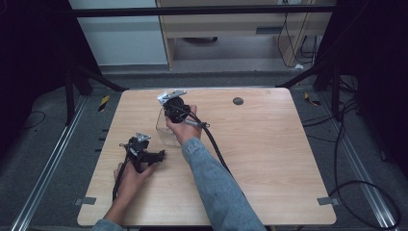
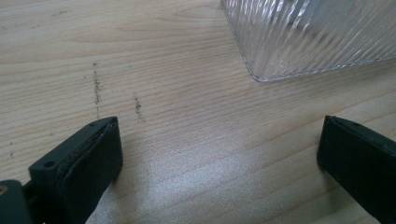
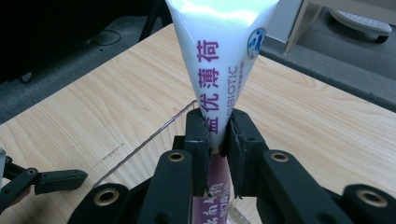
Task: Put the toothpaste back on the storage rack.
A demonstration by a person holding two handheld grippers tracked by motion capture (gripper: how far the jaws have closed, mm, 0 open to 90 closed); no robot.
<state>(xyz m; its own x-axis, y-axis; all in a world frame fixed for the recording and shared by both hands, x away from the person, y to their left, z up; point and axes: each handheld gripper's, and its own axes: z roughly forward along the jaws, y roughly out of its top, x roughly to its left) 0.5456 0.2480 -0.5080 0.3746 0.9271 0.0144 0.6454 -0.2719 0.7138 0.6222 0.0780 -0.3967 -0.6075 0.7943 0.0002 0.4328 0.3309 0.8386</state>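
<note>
**Inspector:** State what your tongs hold.

**Me:** My right gripper [image 3: 218, 140] is pinching a white tube [image 3: 219, 70] with purple lettering. The jaws are pressed onto its flattened part, with the wide crimped end standing up beyond the pads. The tube hangs over a clear ribbed box [image 2: 308, 37], and its lower end seems to dip inside. In the high view the right gripper [image 1: 169, 107] sits above that box [image 1: 165, 129] near the middle of the table [image 1: 269, 159].

**Inspector:** And the left?

**Me:** My left gripper [image 2: 219, 158] is spread wide and empty, low over the wood just beside a corner of the box.

**Inspector:** Handling?

**Me:** I judge the tube light and soft, with a glossy skin that could slip. The flat crimped zone gives the pads the best purchase; squeezing the belly would press the contents out. The box looks thin, stiff and light, so a nudge would likely shift it.

**Inspector:** Surroundings?

**Me:** Pale wood top, faintly scuffed, level. Dark frame legs, cables on grey floor, a cabinet behind.
</note>
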